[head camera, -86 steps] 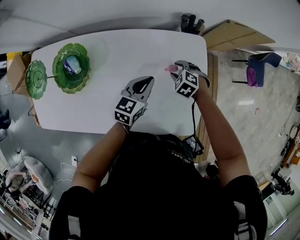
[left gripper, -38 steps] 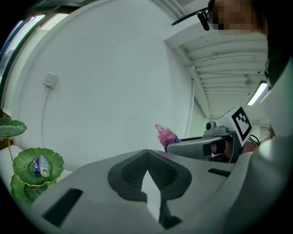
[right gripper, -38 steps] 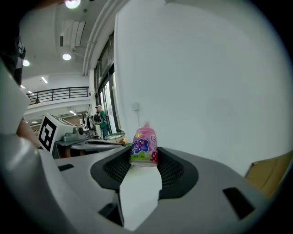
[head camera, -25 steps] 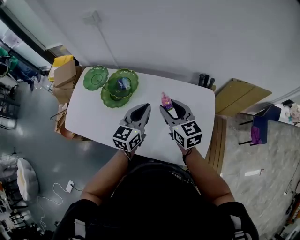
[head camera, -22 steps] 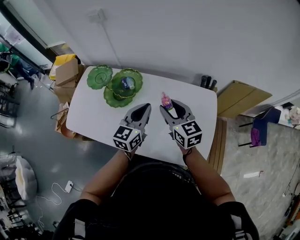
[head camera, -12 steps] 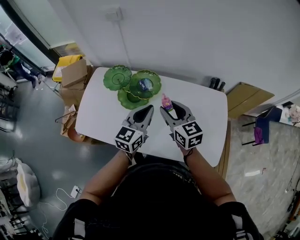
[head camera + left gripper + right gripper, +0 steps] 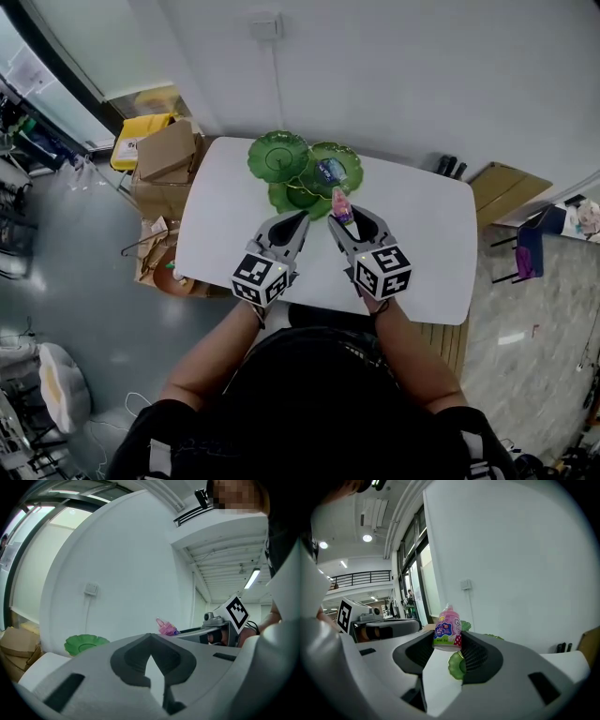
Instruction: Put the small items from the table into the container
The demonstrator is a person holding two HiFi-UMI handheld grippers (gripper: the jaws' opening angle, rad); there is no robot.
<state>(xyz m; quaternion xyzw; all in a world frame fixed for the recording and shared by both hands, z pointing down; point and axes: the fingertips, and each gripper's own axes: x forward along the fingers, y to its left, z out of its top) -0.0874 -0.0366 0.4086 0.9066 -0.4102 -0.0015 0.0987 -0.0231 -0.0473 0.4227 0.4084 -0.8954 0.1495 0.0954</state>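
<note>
1. The right gripper [image 7: 446, 641] is clenching a small pink bottle [image 7: 447, 632] between its jaws. The bottle is standing upright, its blue and green label facing the right gripper view's camera.
2. In the head view, the bottle is sitting at centre frame, held in the air at the near edge of the green dishes [image 7: 281, 156]. How high it is above them cannot be told.
3. The left gripper [image 7: 151, 656] is holding its jaws together with nothing between them. It is hovering over the white table [image 7: 422, 253], just left of the right gripper and apart from it.
4. The green dishes are resting at the table's far edge, upper centre of the head view. They are showing as three overlapping scalloped rounds.
5. A small blue-and-white item [image 7: 329, 170] is lying in the right-hand round.
6. Cardboard boxes [image 7: 169, 150] are standing on the floor beside the table, at the upper left of the head view.
7. Both of the person's forearms are reaching forward from the bottom of the frame.
</note>
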